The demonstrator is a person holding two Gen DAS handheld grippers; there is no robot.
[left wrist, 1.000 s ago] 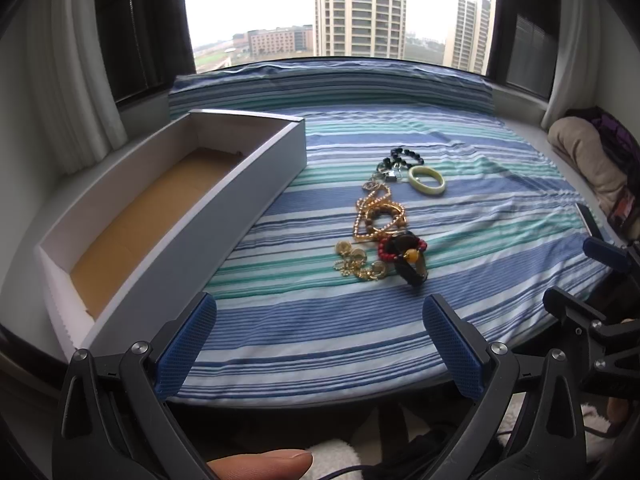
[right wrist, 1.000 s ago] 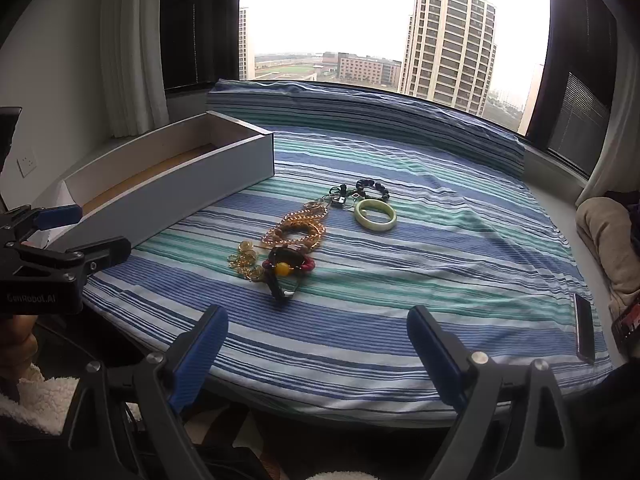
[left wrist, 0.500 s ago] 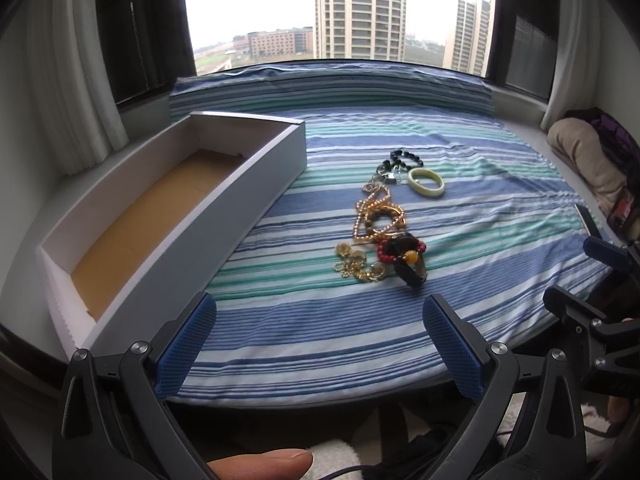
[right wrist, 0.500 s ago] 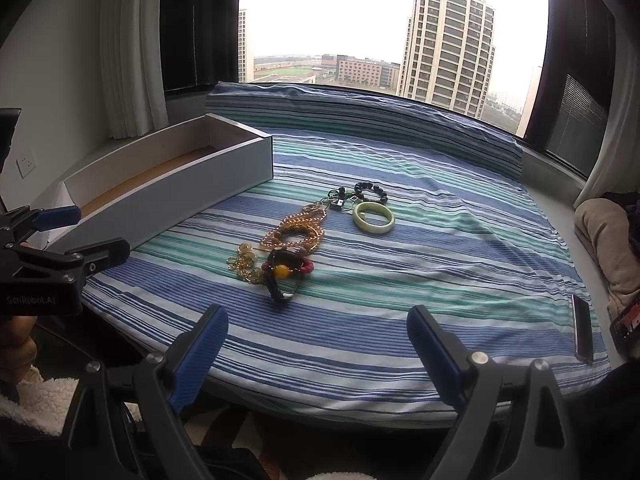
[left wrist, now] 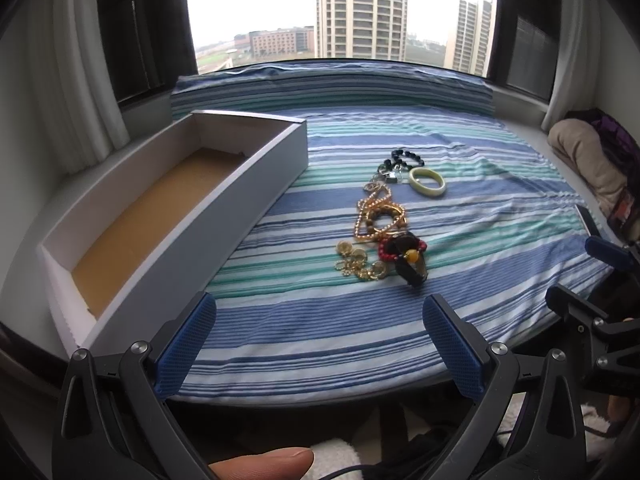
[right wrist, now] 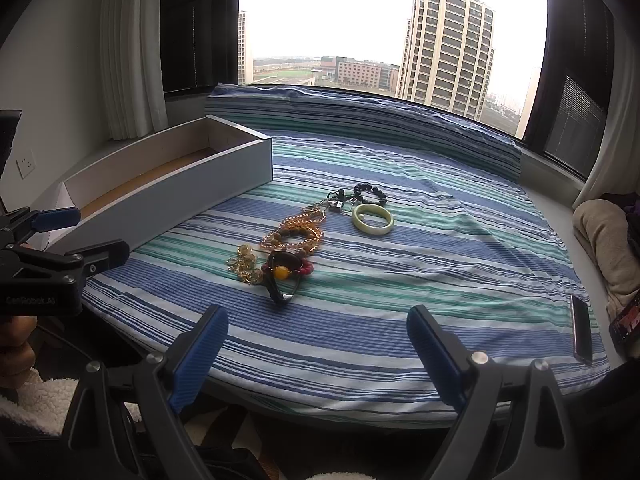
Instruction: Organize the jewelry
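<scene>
A long white box [left wrist: 224, 196] with a brown cardboard floor lies open and empty at the left of the frame, running diagonally. To its right, at the centre, the jewelry lies in a loose line. Farthest back is a black bead bracelet [left wrist: 402, 157], with a pale green bangle [left wrist: 427, 181] flat just beside it. Nearer come tangled gold chains [left wrist: 378, 216], gold coin charms [left wrist: 358, 264], and a red bead bracelet [left wrist: 402, 247] touching a dark pendant [left wrist: 410, 268].
</scene>
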